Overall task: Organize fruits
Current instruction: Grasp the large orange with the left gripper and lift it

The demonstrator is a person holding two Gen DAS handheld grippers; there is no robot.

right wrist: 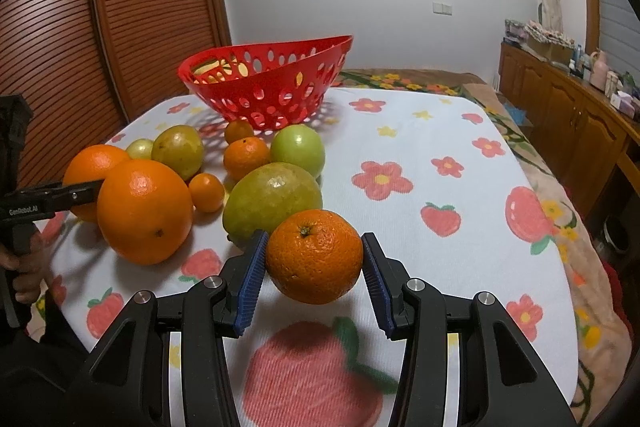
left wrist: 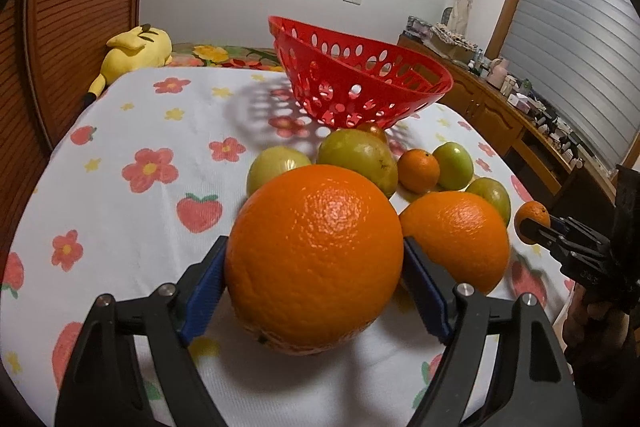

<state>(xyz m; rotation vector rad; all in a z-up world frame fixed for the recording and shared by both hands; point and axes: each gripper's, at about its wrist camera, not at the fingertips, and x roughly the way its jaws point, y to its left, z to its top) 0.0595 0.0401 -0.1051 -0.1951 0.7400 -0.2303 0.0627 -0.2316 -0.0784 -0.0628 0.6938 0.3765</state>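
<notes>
Left gripper point(left wrist: 314, 279): blue pads clamped on large orange point(left wrist: 314, 259). Right gripper point(right wrist: 314, 273): pads gripping small mandarin point(right wrist: 315, 255), raised off the cloth. Red basket point(right wrist: 268, 87) at 12 o'clock; right view alone shows its interior. Yellow plush point(left wrist: 134, 51), left view only.

Two large oranges point(right wrist: 144, 211), four small mandarins point(right wrist: 246, 157), four green fruits point(right wrist: 272, 199), one red basket point(right wrist: 264, 99) ahead of fingers.

"GenRobot.AI" on left hand-held gripper point(right wrist: 86, 195)
</notes>
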